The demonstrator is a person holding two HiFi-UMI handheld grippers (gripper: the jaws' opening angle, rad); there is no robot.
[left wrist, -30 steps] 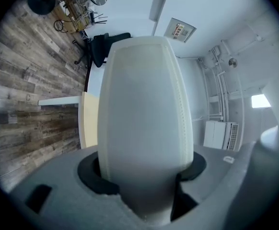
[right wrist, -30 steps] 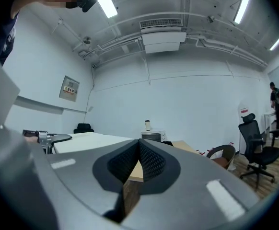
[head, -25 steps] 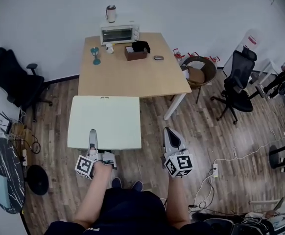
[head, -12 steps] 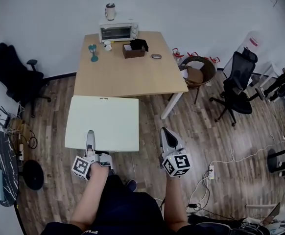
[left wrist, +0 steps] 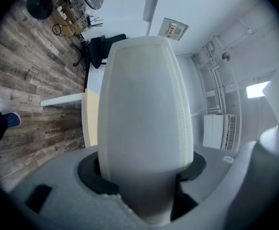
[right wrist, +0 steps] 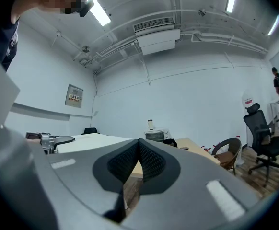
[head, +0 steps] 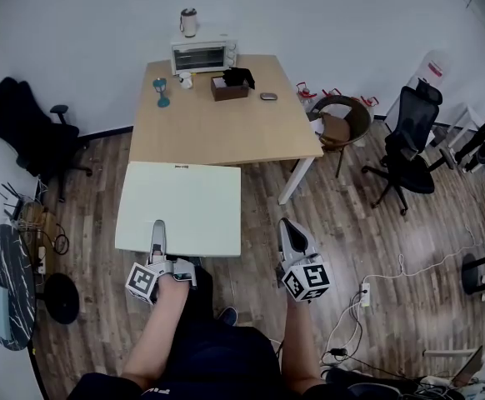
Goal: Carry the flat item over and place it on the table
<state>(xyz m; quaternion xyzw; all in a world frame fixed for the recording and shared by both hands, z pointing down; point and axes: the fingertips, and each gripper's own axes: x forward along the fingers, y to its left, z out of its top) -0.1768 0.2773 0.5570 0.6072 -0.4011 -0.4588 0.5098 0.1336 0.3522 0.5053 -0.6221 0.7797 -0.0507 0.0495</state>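
Both forearms reach toward 12 o'clock. The left gripper (head: pixel 157 227) clamps the near edge of the flat white rectangular board (head: pixel 180 202). The board is level, long axis 9-to-3, just short of the light wooden table (head: pixel 226 132). The right gripper (head: pixel 286 225) is closed and empty.

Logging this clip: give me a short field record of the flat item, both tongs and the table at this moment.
carried item: white board, flat and level, above the wood floor
left tongs: clamped on the board's near edge
right tongs: shut, empty, right of the board, apart from it
wooden table: straight ahead; the board's far edge lines up with its near edge in the head view, contact unclear
on table: toaster oven and brown box at the far end
placement: not yet done
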